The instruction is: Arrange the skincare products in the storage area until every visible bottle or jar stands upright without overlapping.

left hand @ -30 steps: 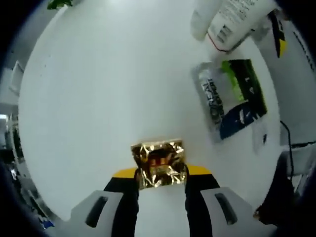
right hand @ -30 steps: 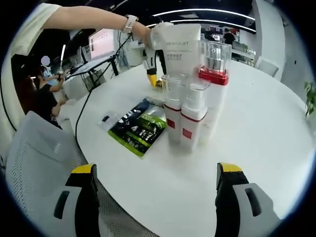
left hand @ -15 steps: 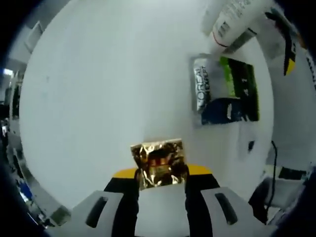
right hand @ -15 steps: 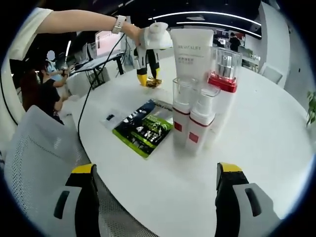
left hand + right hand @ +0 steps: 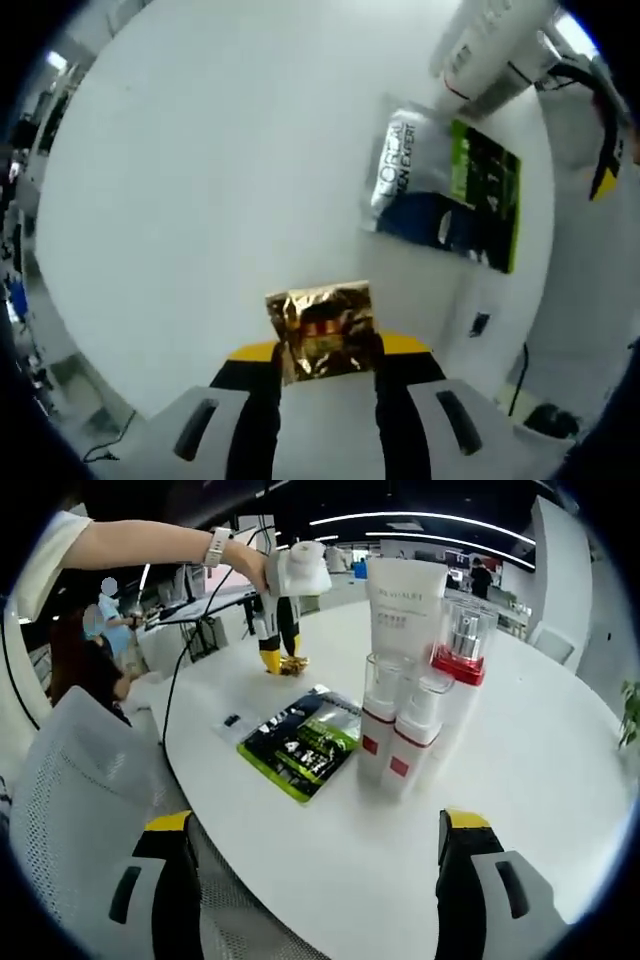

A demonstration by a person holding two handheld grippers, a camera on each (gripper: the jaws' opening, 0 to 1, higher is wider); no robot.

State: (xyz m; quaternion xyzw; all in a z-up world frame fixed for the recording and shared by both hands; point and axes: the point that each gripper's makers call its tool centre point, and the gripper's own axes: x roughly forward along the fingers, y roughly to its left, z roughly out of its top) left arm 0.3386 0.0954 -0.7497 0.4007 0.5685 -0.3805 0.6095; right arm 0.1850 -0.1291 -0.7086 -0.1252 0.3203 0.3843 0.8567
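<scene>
My left gripper (image 5: 325, 352) is shut on a crinkled gold foil sachet (image 5: 322, 328), held above the white round table (image 5: 200, 180). In the right gripper view a hand carries that left gripper (image 5: 278, 662) low over the table's far side, the gold sachet (image 5: 292, 665) at its tips. A white tube (image 5: 405, 605) stands upright behind two small clear bottles with red bands (image 5: 375, 725) (image 5: 410, 742) and a taller bottle with a red collar (image 5: 458, 665). My right gripper (image 5: 315, 875) hangs open at the table's near edge, nothing between its jaws.
A flat black, green and silver sachet pack (image 5: 303, 742) (image 5: 445, 185) lies left of the bottles. A small black item (image 5: 231, 720) and a cable (image 5: 175, 695) lie near the table's left edge. A white mesh chair (image 5: 70, 810) stands close. People sit at desks behind.
The left gripper with the gold sachet has moved away from the bottle group and lower toward the table. Both views have shifted; the right gripper has drawn back slightly.
</scene>
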